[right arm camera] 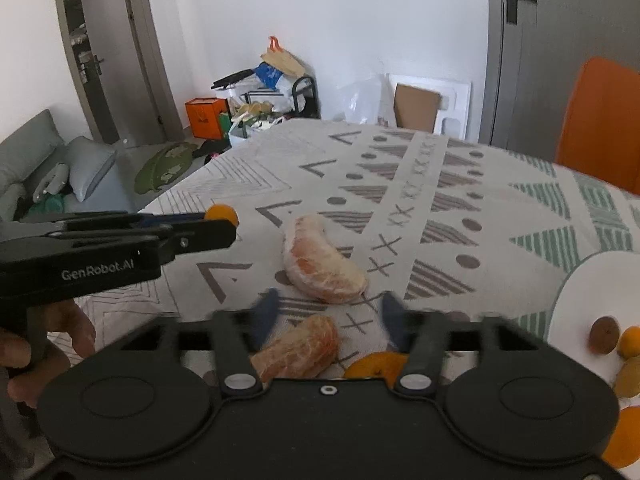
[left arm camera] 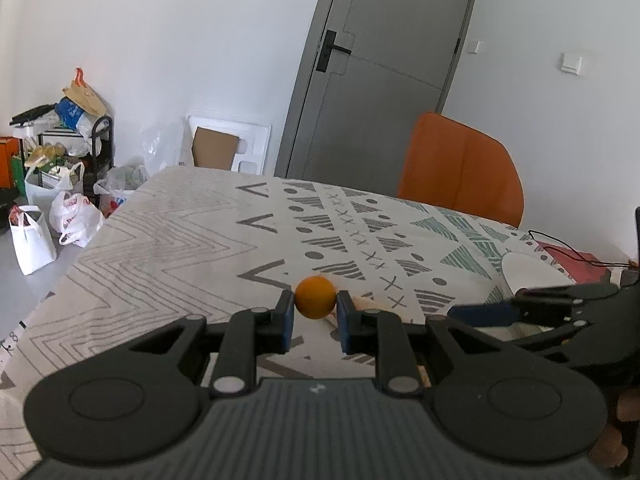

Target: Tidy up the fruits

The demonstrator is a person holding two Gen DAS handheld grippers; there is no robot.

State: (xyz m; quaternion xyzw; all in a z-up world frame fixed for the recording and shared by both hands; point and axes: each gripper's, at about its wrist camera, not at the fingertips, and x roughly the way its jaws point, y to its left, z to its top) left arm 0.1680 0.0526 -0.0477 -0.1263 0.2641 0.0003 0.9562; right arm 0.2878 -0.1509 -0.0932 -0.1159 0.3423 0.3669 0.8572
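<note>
My left gripper (left arm camera: 316,300) is shut on a small round orange fruit (left arm camera: 315,297) and holds it above the patterned tablecloth (left arm camera: 168,240); the fruit also shows in the right wrist view (right arm camera: 221,213) at the tip of that gripper. My right gripper (right arm camera: 326,308) is open and blurred, its jaws wide apart over two peeled orange pieces, a large one (right arm camera: 320,264) ahead of the fingers and a smaller one (right arm camera: 298,348) between them. A white plate (right arm camera: 584,304) at the right holds a brown fruit (right arm camera: 604,334) and small orange fruits (right arm camera: 630,342).
An orange peel piece (right arm camera: 376,364) lies under the right gripper. An orange chair (left arm camera: 460,168) stands at the table's far side. A grey door (left arm camera: 380,68) is behind. Bags and a cluttered shelf (left arm camera: 60,168) stand on the floor at the left. A sofa (right arm camera: 40,168) is at far left.
</note>
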